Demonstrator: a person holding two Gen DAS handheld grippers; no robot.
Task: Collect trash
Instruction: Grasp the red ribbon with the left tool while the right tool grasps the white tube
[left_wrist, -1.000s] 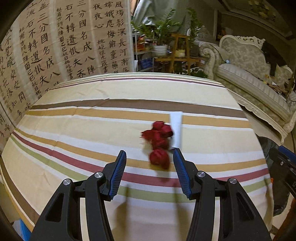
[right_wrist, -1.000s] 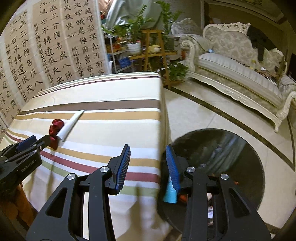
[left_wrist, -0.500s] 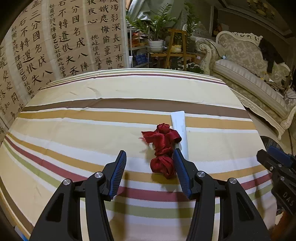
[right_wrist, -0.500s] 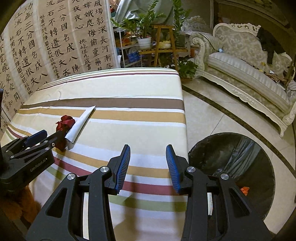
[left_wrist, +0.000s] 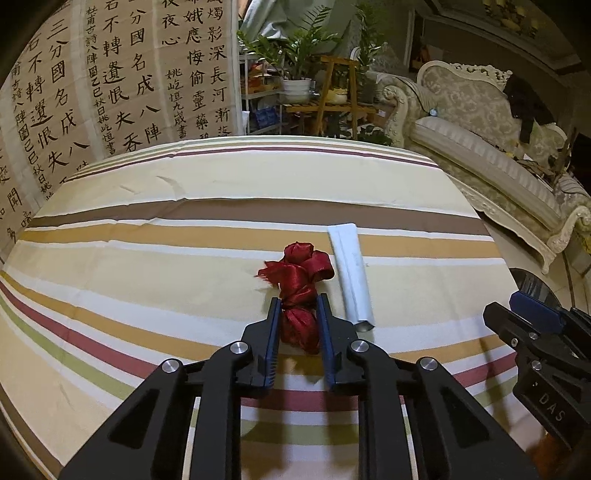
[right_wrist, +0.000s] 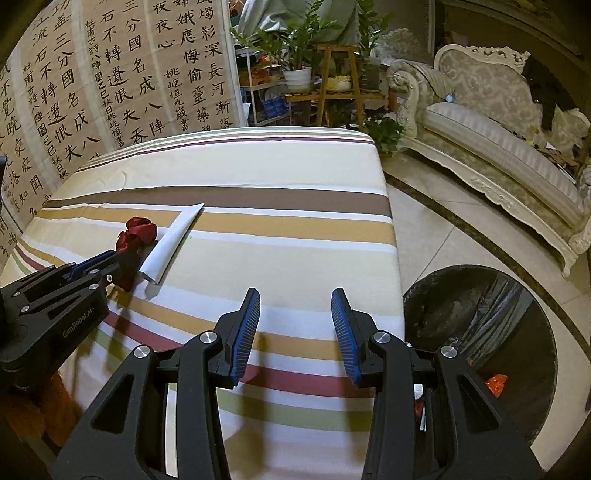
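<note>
A crumpled red ribbon (left_wrist: 301, 273) lies on the striped tablecloth (left_wrist: 147, 258), and my left gripper (left_wrist: 298, 303) is shut on its near end, both blue pads pressing the fabric. A rolled white paper (left_wrist: 351, 269) lies just right of the ribbon. In the right wrist view the left gripper (right_wrist: 118, 258) shows at the left, clamped on the red ribbon (right_wrist: 136, 232), beside the white paper roll (right_wrist: 171, 240). My right gripper (right_wrist: 295, 299) hangs open above the table's near right part with nothing between its fingers. It also shows at the right edge of the left wrist view (left_wrist: 517, 306).
A round bin lined with a black bag (right_wrist: 480, 332) stands on the tiled floor right of the table, with some orange scrap inside. A pale sofa (right_wrist: 498, 147) lines the far right. A calligraphy screen (right_wrist: 110, 74) and plant stands (right_wrist: 332, 74) are behind the table.
My left gripper has closed on the near end of the red ribbon, which earlier lay loose between open fingers. The right gripper drifted left, so more table and less bin shows.
</note>
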